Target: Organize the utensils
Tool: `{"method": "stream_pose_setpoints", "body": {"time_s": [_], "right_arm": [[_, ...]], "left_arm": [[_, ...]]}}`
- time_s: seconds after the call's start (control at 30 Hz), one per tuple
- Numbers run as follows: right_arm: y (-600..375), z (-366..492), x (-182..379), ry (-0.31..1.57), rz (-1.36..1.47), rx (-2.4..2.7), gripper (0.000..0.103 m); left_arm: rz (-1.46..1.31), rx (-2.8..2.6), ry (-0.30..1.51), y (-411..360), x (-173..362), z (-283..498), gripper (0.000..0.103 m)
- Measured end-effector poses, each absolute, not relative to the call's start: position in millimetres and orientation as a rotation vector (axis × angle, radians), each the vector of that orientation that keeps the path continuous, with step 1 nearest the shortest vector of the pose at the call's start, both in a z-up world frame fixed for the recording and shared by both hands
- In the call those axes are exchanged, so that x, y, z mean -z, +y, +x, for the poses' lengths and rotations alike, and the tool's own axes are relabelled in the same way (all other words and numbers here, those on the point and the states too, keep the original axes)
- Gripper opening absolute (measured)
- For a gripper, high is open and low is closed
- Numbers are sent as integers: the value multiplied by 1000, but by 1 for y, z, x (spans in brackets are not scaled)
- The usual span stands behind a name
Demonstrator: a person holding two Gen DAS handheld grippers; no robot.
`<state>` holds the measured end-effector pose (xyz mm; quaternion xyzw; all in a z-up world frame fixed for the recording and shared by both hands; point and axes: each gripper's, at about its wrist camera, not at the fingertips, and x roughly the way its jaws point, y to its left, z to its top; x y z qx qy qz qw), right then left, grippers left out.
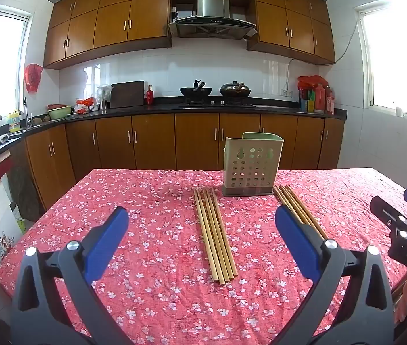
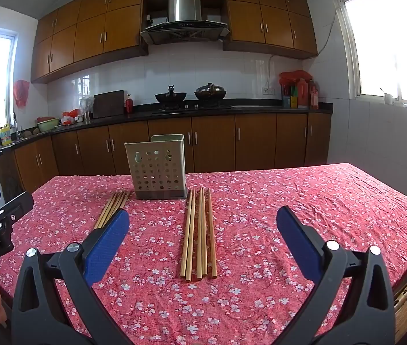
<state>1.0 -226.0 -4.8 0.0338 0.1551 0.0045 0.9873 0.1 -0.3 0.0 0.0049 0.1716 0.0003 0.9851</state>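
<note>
The left tongs (image 1: 202, 238) and right tongs (image 2: 203, 238) are held spread and empty above the desk (image 2: 318, 215). Two bundles of bamboo chopsticks (image 1: 215, 235) (image 2: 199, 233) are laid lengthwise, near-to-far, one before each, flanking the far perforated beige plastic holder (image 1: 251, 168).

You get bright daylight from blown-out windows (image 1: 399, 57) on both sides; glare streaks the tiled wall (image 2: 174, 72), and fisheye distortion bends the cabinets (image 1: 103, 23) near the edges.

Bare bench (image 1: 146, 258) cloth fills the lower left of the left wrist view. Two chopstick bundles (image 1: 215, 235) (image 2: 199, 233) lie mid-frame, an open strip between them. The upright holder (image 1: 251, 166) blocks the far centre.
</note>
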Motion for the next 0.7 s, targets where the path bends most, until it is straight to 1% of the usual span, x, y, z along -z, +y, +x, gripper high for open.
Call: {"method": "stream_pose_setpoints", "body": {"time_s": [0.7], "right_arm": [[-225,1,5,308,67,-9,101]], "left_arm": [[8,2,341,-2,-1,-2,99]]}}
